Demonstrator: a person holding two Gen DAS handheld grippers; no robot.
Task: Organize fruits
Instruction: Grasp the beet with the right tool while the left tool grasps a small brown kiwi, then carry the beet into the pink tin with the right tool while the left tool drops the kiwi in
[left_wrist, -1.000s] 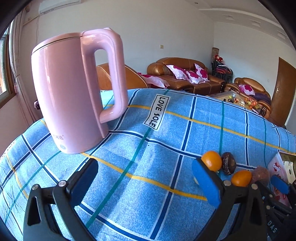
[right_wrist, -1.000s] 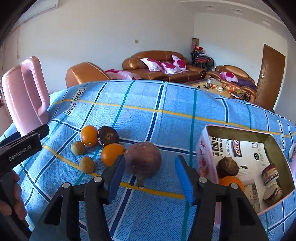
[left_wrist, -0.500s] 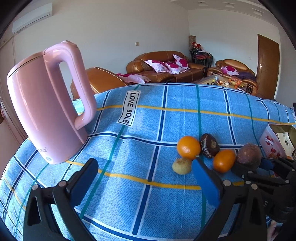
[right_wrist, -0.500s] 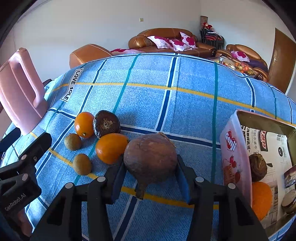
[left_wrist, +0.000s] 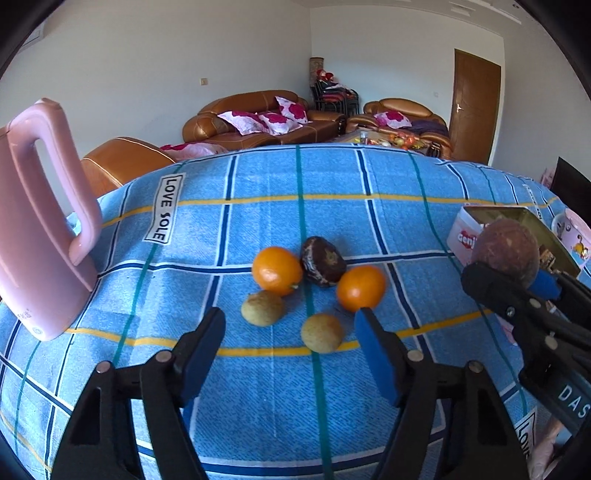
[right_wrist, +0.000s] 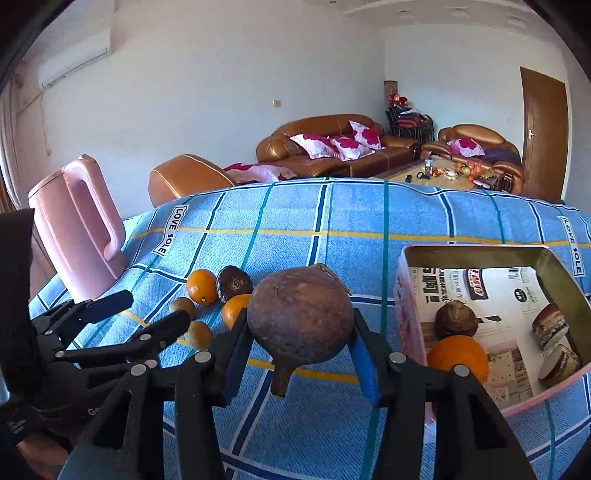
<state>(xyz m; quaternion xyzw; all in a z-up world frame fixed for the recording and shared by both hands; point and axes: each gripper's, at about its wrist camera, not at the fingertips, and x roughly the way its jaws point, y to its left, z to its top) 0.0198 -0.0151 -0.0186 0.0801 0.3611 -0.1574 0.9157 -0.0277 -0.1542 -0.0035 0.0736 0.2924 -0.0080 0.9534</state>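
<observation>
A brown round fruit (right_wrist: 300, 314) is clamped in the right hand-held gripper (right_wrist: 300, 354), beside the tin (right_wrist: 554, 258) already holding some. Five fruits (left_wrist: 321, 332) are left ahead of the closing, empty left hand-held gripper (left_wrist: 291, 350).

Large brown fruit lifted off the cloth; left gripper swings toward the loose fruit.

A second ago the round, brownish-purple stemmed fruit (right_wrist: 300, 317) sat on the blue checked tablecloth (right_wrist: 332, 236) between the right gripper's (right_wrist: 301, 352) parted blue pads; now the pads clamp it and it hangs above the cloth, nearer the pink-walled tin box (right_wrist: 406, 295). The left gripper (left_wrist: 290, 350), earlier facing the tall pink plastic kettle (left_wrist: 37, 229), now faces the two oranges and small yellow-brown fruits, its jaws closing on nothing.
</observation>
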